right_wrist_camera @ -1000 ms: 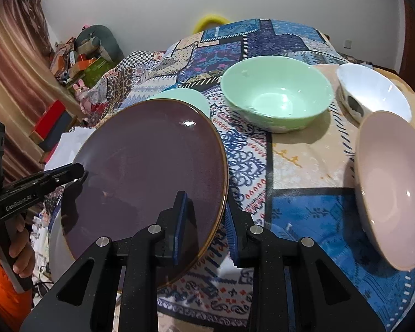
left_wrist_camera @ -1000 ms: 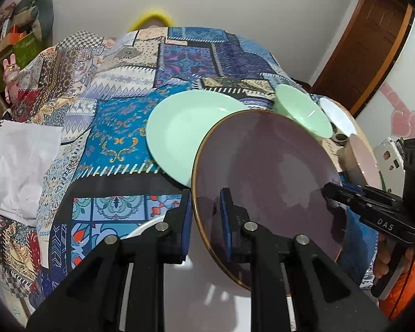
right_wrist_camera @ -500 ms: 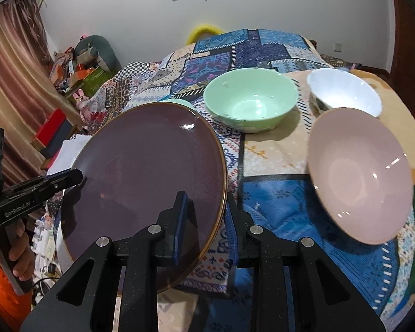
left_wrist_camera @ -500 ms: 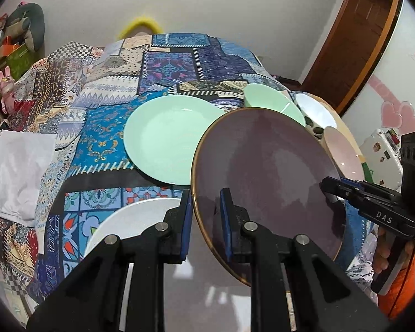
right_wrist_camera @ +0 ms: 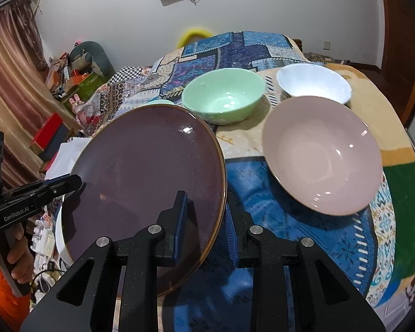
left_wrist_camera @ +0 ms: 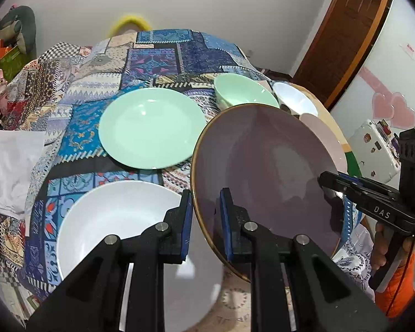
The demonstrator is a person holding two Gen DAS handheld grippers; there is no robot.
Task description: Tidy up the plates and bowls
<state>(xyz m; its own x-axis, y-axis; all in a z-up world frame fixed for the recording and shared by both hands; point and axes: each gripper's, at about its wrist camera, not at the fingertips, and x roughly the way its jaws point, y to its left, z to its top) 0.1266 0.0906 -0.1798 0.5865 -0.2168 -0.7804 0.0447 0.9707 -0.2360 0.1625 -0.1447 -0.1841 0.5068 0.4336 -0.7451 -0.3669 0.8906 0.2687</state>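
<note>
Plates and bowls share a patchwork cloth (left_wrist_camera: pixel 157 52): a glossy, dark purple plate (left_wrist_camera: pixel 265 171) with a thin gold rim fills the centre of both views, tilted and held off the table. The left gripper (left_wrist_camera: pixel 204 218) and right gripper (right_wrist_camera: pixel 204 221) each pinch its edge between blue-padded fingers, narrowly parted. A smooth green plate (left_wrist_camera: pixel 149 127) and white plate (left_wrist_camera: pixel 110 215) lie left; green bowl (right_wrist_camera: pixel 224 96), white bowl (right_wrist_camera: pixel 312 83) and pink bowl (right_wrist_camera: pixel 321 152) sit right.

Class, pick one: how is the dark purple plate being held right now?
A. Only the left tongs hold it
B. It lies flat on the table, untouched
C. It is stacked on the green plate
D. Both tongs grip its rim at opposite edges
D: the left tongs and right tongs each clamp the rim of the dark purple plate, which is lifted and tilted above the table.
</note>
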